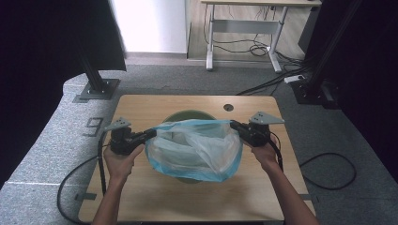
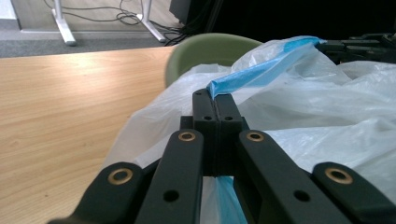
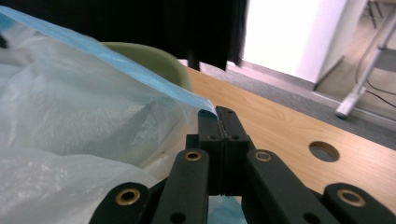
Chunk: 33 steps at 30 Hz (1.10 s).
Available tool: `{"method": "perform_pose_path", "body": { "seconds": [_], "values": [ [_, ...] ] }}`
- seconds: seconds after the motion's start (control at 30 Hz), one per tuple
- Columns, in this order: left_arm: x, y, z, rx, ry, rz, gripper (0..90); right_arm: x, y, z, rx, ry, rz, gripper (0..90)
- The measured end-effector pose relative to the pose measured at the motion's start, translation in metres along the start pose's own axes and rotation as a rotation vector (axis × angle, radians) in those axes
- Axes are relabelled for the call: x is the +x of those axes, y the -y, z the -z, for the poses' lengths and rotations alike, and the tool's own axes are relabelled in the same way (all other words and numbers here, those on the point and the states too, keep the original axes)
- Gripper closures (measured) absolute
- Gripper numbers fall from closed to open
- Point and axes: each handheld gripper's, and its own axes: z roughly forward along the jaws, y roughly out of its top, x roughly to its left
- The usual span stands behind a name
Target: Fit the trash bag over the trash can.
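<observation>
A translucent white plastic bag [image 1: 195,149] with a blue rim is stretched over a green bowl [image 1: 187,115] in the middle of the wooden table [image 1: 141,197]. My left gripper [image 1: 152,134] is shut on the bag's blue rim at its left side; in the left gripper view the blue edge [image 2: 261,70] runs out from between the closed jaws [image 2: 215,100]. My right gripper [image 1: 233,125] is shut on the rim at the bag's right side, and in the right gripper view the blue edge [image 3: 140,70] leads into its closed jaws [image 3: 217,114]. The bowl's green rim [image 2: 205,46] [image 3: 149,56] shows behind the bag.
A round hole [image 1: 228,107] is in the table near its far right edge, also seen in the right gripper view [image 3: 324,151]. Black frame posts [image 1: 96,75] stand at both far sides. Cables [image 1: 328,171] lie on the grey floor, and a desk [image 1: 244,28] stands beyond.
</observation>
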Motion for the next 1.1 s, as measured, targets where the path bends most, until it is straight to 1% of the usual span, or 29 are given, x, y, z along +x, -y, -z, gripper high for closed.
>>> {"method": "perform_pose_path", "body": {
  "seconds": [0.07, 0.1, 0.13, 0.17, 0.2, 0.23, 0.3, 0.33, 0.4, 0.43, 0.5, 0.53, 0.57, 0.6, 0.63, 0.67, 0.7, 0.73, 0.77, 0.87, 0.9, 0.93, 0.97, 1.0, 1.1],
  "values": [
    [0.006, -0.003, -0.002, -0.001, -0.005, 0.012, 89.9, -0.002, -0.005, -0.009, 0.011, 0.016, -0.003, 88.3],
    [0.008, -0.004, -0.003, -0.001, -0.009, 0.015, 89.9, -0.003, -0.007, -0.016, 0.019, 0.030, 0.007, 88.2],
    [0.011, -0.005, -0.004, -0.002, -0.014, 0.019, 89.9, -0.003, -0.007, -0.016, 0.019, 0.030, 0.007, 88.2],
    [0.013, -0.006, -0.005, -0.003, -0.016, 0.021, 89.9, -0.004, -0.008, -0.020, 0.025, 0.036, 0.013, 88.3],
    [0.018, -0.007, -0.008, -0.002, -0.030, 0.026, 89.9, -0.007, -0.009, -0.027, 0.034, 0.054, 0.013, 88.2],
    [0.018, -0.007, -0.008, -0.002, -0.030, 0.026, 89.9, -0.007, -0.009, -0.027, 0.034, 0.054, 0.013, 88.2],
    [0.023, -0.009, -0.011, 0.002, -0.040, 0.031, 89.9, -0.010, -0.009, -0.033, 0.038, 0.061, 0.002, 88.2],
    [0.026, -0.010, -0.013, 0.003, -0.047, 0.036, 89.9, -0.014, -0.009, -0.039, 0.041, 0.059, -0.008, 88.2],
    [0.030, -0.010, -0.015, 0.004, -0.052, 0.043, 89.9, -0.015, -0.010, -0.041, 0.044, 0.061, -0.011, 88.2],
    [0.033, -0.011, -0.017, 0.005, -0.054, 0.047, 89.9, -0.015, -0.010, -0.043, 0.037, 0.062, -0.012, 88.2],
    [0.035, -0.011, -0.020, 0.005, -0.060, 0.052, 89.9, -0.018, -0.009, -0.048, 0.030, 0.057, -0.031, 88.2],
    [0.037, -0.012, -0.022, 0.006, -0.062, 0.055, 90.0, -0.021, -0.006, -0.054, 0.033, 0.059, -0.046, 88.2],
    [0.038, -0.012, -0.023, 0.007, -0.067, 0.055, 90.0, -0.021, -0.006, -0.054, 0.033, 0.059, -0.046, 88.2],
    [0.040, -0.012, -0.025, 0.010, -0.071, 0.056, 90.0, -0.025, -0.003, -0.058, 0.034, 0.056, -0.075, 88.1],
    [0.041, -0.012, -0.026, 0.012, -0.070, 0.060, 90.0, -0.025, -0.003, -0.058, 0.034, 0.056, -0.075, 88.1],
    [0.043, -0.012, -0.029, 0.014, -0.077, 0.066, 90.0, -0.028, 0.000, -0.062, 0.030, 0.048, -0.116, 87.9],
    [0.043, -0.012, -0.029, 0.014, -0.077, 0.066, 90.0, -0.028, 0.000, -0.062, 0.030, 0.048, -0.116, 87.9],
    [0.044, -0.011, -0.031, 0.015, -0.078, 0.070, 90.0, -0.029, 0.003, -0.066, 0.030, 0.048, -0.146, 87.8],
    [0.045, -0.011, -0.033, 0.019, -0.080, 0.074, 90.0, -0.029, 0.003, -0.066, 0.030, 0.048, -0.146, 87.8],
    [0.048, -0.009, -0.038, 0.042, -0.087, 0.085, 90.0, -0.029, 0.009, -0.071, 0.025, 0.043, -0.163, 87.7],
    [0.049, -0.009, -0.040, 0.049, -0.086, 0.090, 90.0, -0.029, 0.011, -0.072, 0.030, 0.042, -0.167, 87.7],
    [0.049, -0.008, -0.043, 0.067, -0.083, 0.096, 90.0, -0.029, 0.016, -0.075, 0.042, 0.040, -0.177, 87.7],
    [0.049, -0.008, -0.043, 0.067, -0.083, 0.096, 90.0, -0.029, 0.016, -0.075, 0.042, 0.040, -0.177, 87.7],
    [0.049, -0.008, -0.046, 0.080, -0.082, 0.098, 90.0, -0.029, 0.018, -0.077, 0.050, 0.037, -0.185, 87.7],
    [0.051, -0.006, -0.053, 0.125, -0.081, 0.114, 90.0, -0.031, 0.024, -0.083, 0.096, 0.027, -0.219, 87.7]
  ]
}}
